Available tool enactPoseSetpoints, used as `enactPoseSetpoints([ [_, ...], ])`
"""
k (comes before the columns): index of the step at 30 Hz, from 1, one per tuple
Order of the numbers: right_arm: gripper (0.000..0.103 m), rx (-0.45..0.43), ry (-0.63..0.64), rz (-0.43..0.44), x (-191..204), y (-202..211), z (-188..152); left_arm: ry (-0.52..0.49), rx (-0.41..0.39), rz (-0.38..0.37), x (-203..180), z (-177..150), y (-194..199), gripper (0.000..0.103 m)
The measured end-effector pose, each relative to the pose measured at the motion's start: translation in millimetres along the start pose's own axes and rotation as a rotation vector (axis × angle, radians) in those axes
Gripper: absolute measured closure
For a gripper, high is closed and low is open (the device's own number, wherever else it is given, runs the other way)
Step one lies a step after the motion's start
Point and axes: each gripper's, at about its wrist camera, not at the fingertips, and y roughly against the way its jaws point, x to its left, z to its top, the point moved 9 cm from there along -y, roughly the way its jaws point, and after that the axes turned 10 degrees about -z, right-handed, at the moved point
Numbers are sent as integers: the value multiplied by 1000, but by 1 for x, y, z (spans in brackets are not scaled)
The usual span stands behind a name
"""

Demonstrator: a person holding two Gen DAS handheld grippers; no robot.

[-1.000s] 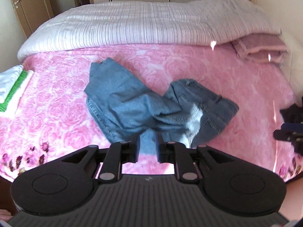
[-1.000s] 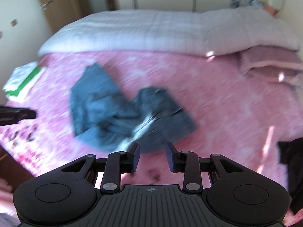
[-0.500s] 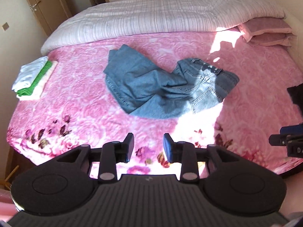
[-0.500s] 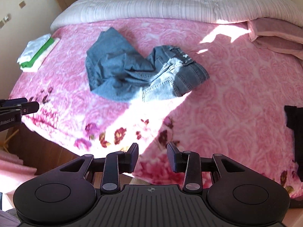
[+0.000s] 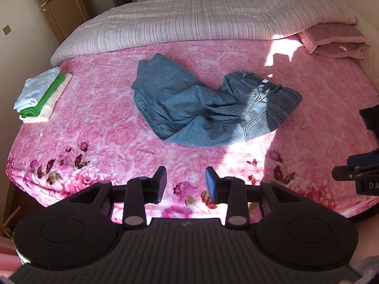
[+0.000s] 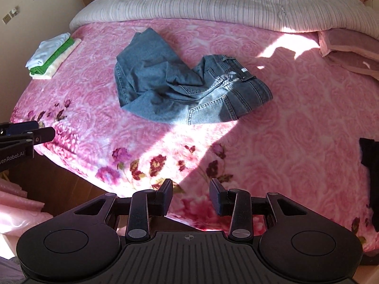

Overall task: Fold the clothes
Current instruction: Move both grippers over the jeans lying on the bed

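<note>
A crumpled pair of blue jeans (image 5: 213,108) (image 6: 187,87) lies in a heap on the middle of the pink rose-patterned bed cover (image 5: 106,142). The waistband and back pockets face right and the legs are bunched to the left. My left gripper (image 5: 186,182) hangs open over the near edge of the bed, well short of the jeans, with nothing between its fingers. My right gripper (image 6: 190,194) is open too, over the near bed edge to the right, also empty. Each gripper shows at the side of the other's view.
A stack of folded clothes, white over green over cream (image 5: 40,94) (image 6: 52,54), sits at the bed's left edge. A striped duvet (image 5: 201,19) is rolled along the far side, with folded pink bedding (image 5: 331,40) at the far right. A black garment (image 6: 372,165) lies at the right edge.
Both grippers pulled back from the jeans toward the near edge of the bed. The left jaws, narrow over the denim before, have widened and the jeans now lie free.
</note>
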Motion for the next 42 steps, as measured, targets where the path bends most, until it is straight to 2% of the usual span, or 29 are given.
enactPoseSetpoints([
  [3, 65, 21, -26, -2, 15, -11, 16, 9, 23, -11, 27, 2, -10, 71],
  [9, 65, 15, 2, -25, 63, -26, 61, 49, 64, -7, 108, 18, -28, 71],
  [13, 65, 18, -18, -40, 89, -37, 82, 11, 74, -7, 148, 42, -39, 71],
  [16, 65, 29, -55, -52, 102, -47, 93, -24, 76, -18, 169, 60, -48, 71],
  [22, 64, 79, -155, -71, 120, -70, 102, -95, 129, -70, 186, 69, -81, 71],
  [28, 64, 189, -283, -102, 106, -95, 88, -124, 207, -90, 200, 66, -117, 71],
  [32, 64, 242, -293, -152, 80, -108, 88, -91, 229, -103, 201, 72, -134, 71],
  [36, 64, 244, -315, -176, 56, -122, 99, -70, 231, -88, 197, 89, -149, 71],
  [42, 64, 250, -318, -181, 9, -159, 135, -14, 208, -41, 192, 122, -172, 67],
])
